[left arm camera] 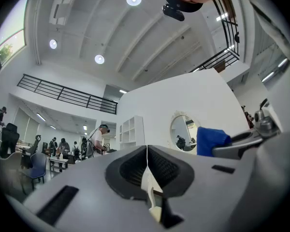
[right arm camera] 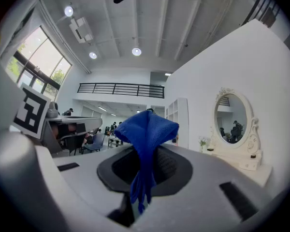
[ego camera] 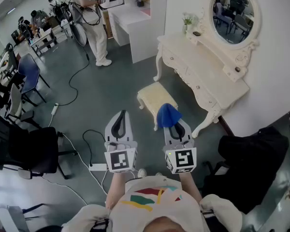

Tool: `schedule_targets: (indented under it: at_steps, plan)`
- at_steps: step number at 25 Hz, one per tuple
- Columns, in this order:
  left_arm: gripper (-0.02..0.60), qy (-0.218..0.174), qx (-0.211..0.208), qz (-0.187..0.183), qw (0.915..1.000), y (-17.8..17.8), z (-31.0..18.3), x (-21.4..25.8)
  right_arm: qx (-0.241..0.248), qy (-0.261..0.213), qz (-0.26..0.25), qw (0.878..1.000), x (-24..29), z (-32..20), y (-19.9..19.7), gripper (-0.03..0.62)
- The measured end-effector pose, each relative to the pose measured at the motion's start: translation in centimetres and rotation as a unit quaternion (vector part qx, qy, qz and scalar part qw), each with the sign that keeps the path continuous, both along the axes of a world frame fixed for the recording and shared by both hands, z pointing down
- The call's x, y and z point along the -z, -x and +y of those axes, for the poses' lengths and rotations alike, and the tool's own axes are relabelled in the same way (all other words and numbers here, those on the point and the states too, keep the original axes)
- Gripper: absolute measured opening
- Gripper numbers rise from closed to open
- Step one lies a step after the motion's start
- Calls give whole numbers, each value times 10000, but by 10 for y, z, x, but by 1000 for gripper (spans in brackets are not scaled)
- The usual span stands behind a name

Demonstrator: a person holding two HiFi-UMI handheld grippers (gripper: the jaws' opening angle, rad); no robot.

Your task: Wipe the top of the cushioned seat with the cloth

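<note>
Closest to me, at the bottom of the head view, 2 grippers are held side by side above the grey floor [ego camera: 111, 95]. The left gripper [ego camera: 120, 116] has its jaws pressed together with nothing between them; its own view shows only a thin seam. Just to its right, the right gripper [ego camera: 176, 125] has its jaws clamped on the blue cloth [ego camera: 168, 114], which stands up in a bunch above the jaws while a thin tail hangs down into the slot behind them.

Beyond the grippers stands the cushioned seat [ego camera: 152, 94], a small cream stool with carved legs. The cloth overlaps the seat's near corner from my angle, but I think it is held clear of the cushion; the view is too steep to be sure.

Just past the seat, along the white wall, is an ornate white desk [ego camera: 203, 71] with an oval mirror [ego camera: 233, 14] on top. On the left, a black office chair [ego camera: 24, 149] and a blue chair [ego camera: 29, 74] stand beside a cable [ego camera: 77, 81] trailing across the floor. Farthest off, a person in white [ego camera: 96, 28] stands near a white shelf unit [ego camera: 135, 18].
</note>
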State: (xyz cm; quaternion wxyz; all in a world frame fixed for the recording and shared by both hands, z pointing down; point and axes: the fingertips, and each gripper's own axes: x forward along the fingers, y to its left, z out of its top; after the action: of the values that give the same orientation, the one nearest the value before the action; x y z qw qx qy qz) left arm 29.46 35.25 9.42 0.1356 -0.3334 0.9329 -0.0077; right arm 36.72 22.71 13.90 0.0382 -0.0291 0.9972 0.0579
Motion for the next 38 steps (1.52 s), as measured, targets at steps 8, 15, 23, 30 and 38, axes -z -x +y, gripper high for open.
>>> schedule_targets:
  at_steps: [8, 15, 23, 30, 38]
  plan:
    - [5, -48, -46, 5, 10000, 6, 1, -9, -25, 45, 53, 10000, -4, 0, 1, 34]
    - [5, -31, -30, 115, 9999, 15, 10, -13, -32, 184, -34, 9998, -5, 7, 8, 35]
    - [5, -123, -111, 35, 9999, 37, 33, -14, -160, 201, -3, 9997, -7, 23, 29, 35]
    - [5, 111, -218, 181, 9995, 55, 57, -30, -403, 232, 3, 9989, -10, 34, 42, 35]
    - [6, -274, 102, 144, 9995, 80, 73, -28, -178, 181, -67, 9997, 3, 34, 67, 35]
